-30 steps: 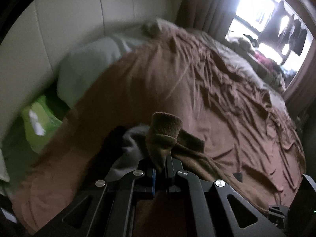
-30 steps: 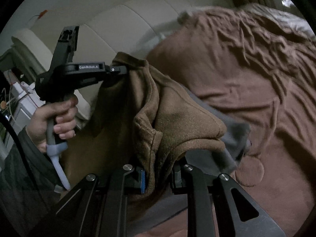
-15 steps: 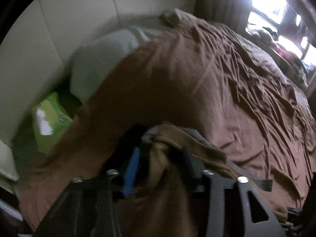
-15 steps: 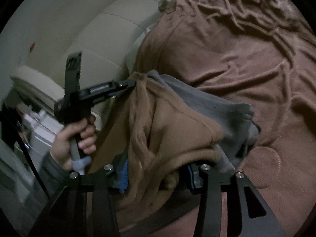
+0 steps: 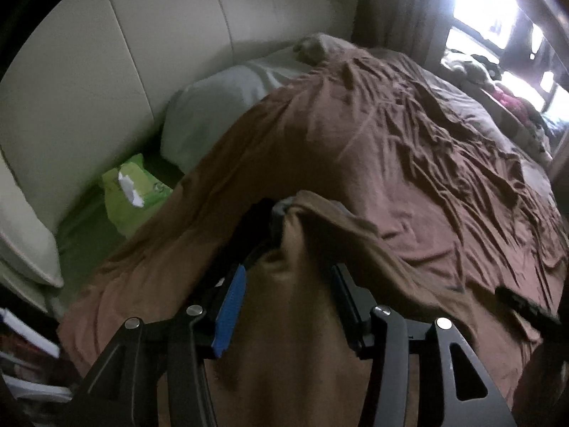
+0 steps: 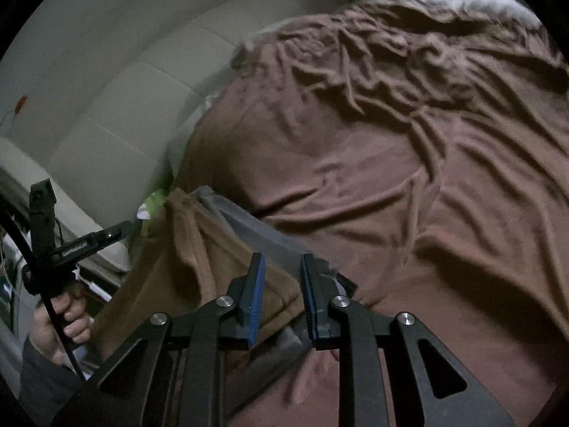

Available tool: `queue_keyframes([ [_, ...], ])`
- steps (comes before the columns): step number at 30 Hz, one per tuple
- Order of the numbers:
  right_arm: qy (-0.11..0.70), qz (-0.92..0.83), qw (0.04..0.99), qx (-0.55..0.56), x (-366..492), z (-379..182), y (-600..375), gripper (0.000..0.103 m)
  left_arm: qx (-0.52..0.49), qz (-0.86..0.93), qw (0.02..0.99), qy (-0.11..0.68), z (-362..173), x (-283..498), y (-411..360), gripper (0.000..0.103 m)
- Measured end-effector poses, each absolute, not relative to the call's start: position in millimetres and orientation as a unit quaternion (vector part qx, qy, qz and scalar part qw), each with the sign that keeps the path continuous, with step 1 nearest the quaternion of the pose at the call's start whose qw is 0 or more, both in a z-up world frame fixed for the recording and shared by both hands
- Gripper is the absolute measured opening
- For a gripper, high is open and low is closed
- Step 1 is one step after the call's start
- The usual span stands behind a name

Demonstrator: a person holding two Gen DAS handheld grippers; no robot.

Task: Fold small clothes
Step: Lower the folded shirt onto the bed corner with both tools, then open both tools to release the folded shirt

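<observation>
The left gripper (image 5: 288,306) stands with its 2 fingers apart over a tan garment (image 5: 302,320) bunched between them. Beyond lie a wrinkled brown blanket (image 5: 409,149), a pale pillow (image 5: 220,106) and a green packet (image 5: 131,192).

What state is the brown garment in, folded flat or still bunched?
Bunched, not flat: the brown garment drapes in loose folds, grey lining showing, between the left gripper and the closing right gripper.

dim, window (image 5: 498,7) glare, fisheye edges dark

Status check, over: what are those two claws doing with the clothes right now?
Left gripper open, brown garment draped between. Right gripper closing on its edge. Bed cover wrinkled, nothing blocking.
</observation>
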State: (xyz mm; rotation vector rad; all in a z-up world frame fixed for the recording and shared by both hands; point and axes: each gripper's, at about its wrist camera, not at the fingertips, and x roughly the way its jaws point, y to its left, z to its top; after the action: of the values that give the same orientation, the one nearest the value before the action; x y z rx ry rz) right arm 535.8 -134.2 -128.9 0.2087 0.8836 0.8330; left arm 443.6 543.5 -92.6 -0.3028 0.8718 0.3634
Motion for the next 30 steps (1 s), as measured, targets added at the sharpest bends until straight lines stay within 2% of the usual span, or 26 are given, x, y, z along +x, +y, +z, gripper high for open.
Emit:
queue_keyframes([
  [9,0.367,0.494,0.788,-0.010,478.3,-88.9,-104.7,0.018,-0.151,0.160,0.887,0.405,-71.2,374.4,507.7,0.052],
  [12,0.361,0.519,0.774,-0.041,468.4,-87.5,-90.6,0.018,-0.168,0.152,0.886,0.404,-74.8,353.2,491.9,0.043],
  [14,0.358,0.531,0.766,-0.060,463.5,-88.6,-83.8,0.018,-0.182,0.147,0.884,0.404,-79.5,343.6,483.7,0.042],
  [16,0.353,0.539,0.761,-0.078,459.6,-88.6,-77.5,0.018,-0.192,0.151,0.881,0.405,-87.7,332.9,472.0,0.034],
  [19,0.344,0.542,0.759,-0.107,453.2,-93.6,-68.8,0.018,-0.201,0.165,0.877,0.403,-97.2,320.1,457.9,0.032],
  [21,0.339,0.541,0.760,-0.120,449.6,-97.4,-65.0,0.022,-0.203,0.176,0.874,0.405,-100.9,313.3,448.9,0.025],
  [23,0.331,0.538,0.764,-0.133,447.8,-102.4,-60.8,0.033,-0.184,0.204,0.880,0.386,-98.4,302.6,434.2,0.025],
  [24,0.325,0.537,0.765,-0.142,444.6,-105.0,-57.7,0.034,-0.192,0.202,0.881,0.382,-99.8,299.3,432.4,0.024],
  [25,0.321,0.536,0.766,-0.150,444.0,-107.6,-52.8,0.036,-0.213,0.202,0.878,0.378,-104.2,294.6,431.4,0.019],
  [27,0.314,0.531,0.766,-0.181,440.3,-116.8,-44.0,0.037,-0.233,0.206,0.873,0.375,-112.9,288.4,429.0,0.012],
  [30,0.310,0.527,0.765,-0.203,438.2,-129.0,-41.5,0.036,-0.249,0.195,0.874,0.369,-125.1,281.6,416.2,0.012],
])
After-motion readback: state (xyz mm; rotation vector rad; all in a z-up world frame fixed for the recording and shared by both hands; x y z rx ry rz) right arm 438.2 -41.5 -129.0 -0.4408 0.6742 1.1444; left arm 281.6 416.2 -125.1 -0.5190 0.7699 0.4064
